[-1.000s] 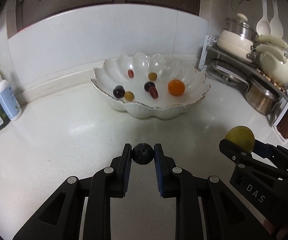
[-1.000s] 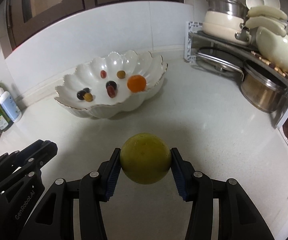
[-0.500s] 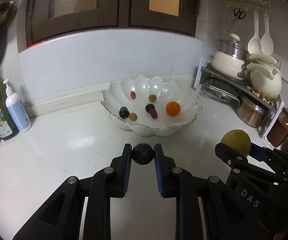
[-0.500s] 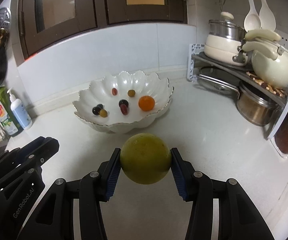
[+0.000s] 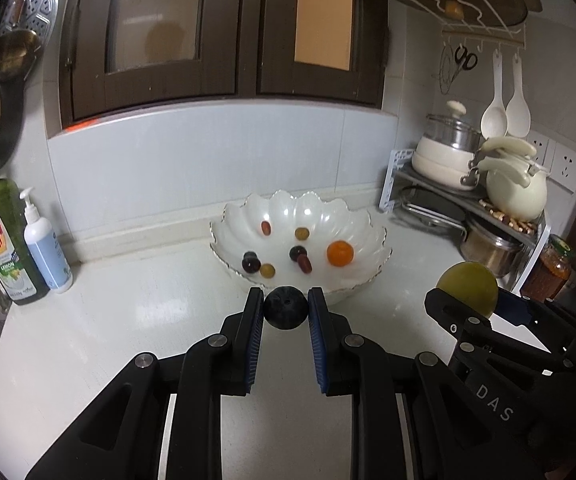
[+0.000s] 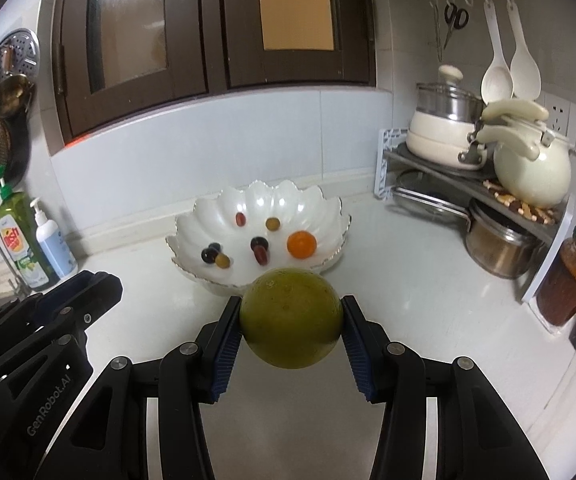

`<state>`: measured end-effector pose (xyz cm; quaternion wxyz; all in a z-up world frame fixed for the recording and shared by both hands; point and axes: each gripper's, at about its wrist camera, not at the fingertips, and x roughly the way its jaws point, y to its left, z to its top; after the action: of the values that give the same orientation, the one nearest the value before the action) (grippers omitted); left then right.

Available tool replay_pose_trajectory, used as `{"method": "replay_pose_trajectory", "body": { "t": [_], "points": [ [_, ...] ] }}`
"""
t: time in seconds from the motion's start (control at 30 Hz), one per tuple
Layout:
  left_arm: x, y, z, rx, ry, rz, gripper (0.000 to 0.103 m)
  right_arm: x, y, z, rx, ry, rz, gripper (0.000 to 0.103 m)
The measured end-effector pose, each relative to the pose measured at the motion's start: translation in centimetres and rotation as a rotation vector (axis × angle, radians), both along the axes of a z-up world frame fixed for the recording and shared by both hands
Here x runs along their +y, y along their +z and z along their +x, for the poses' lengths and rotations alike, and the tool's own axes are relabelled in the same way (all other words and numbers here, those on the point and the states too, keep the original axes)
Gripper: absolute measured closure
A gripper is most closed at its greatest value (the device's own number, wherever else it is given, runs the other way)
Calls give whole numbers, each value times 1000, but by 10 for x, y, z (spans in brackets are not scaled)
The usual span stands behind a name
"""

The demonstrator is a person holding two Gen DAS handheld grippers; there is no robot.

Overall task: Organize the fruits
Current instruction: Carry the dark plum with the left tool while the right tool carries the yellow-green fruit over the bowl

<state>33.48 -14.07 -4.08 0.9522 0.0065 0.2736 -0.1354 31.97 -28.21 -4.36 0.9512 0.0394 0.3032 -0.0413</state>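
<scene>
My left gripper (image 5: 286, 309) is shut on a small dark plum (image 5: 285, 307) and holds it above the counter in front of the white scalloped bowl (image 5: 372, 258). My right gripper (image 6: 291, 322) is shut on a large green round fruit (image 6: 291, 322), which also shows in the left wrist view (image 5: 468, 287). The bowl (image 6: 328, 216) holds an orange fruit (image 6: 301, 244) and several small dark, red and yellow-green fruits. The left gripper shows in the right wrist view (image 6: 40, 336) at the left.
Dish soap bottle (image 5: 2, 246) and pump bottle (image 5: 46, 246) stand at the left by the wall. A rack with pots and a cream kettle (image 6: 528, 164) stands at the right, with a jar (image 6: 568, 276) beside it. White counter (image 6: 428, 320) lies around the bowl.
Both grippers have risen and pulled back from the bowl, which looks smaller and farther; more of the wall and cabinets shows. Both keep their fruits.
</scene>
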Motion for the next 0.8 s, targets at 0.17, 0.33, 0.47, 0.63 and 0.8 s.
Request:
{"method": "replay_pose_trajectory", "body": {
  "t": [0.17, 0.33, 0.47, 0.63, 0.8],
  "points": [
    [1, 10, 1, -26, -3, -12, 80, 2, 11, -1, -36, -2, -3, 53],
    [2, 22, 3, -67, 4, -18, 80, 4, 21, 3, -69, -2, -12, 53],
    [2, 29, 8, -100, 10, -13, 80, 7, 26, 9, -94, 3, -40, 53],
    [1, 34, 20, -118, 17, -3, 80, 7, 32, 20, -115, 10, -53, 53],
    [-1, 32, 42, -82, 19, -2, 80, 4, 33, 39, -108, 25, -53, 53]
  ]
}}
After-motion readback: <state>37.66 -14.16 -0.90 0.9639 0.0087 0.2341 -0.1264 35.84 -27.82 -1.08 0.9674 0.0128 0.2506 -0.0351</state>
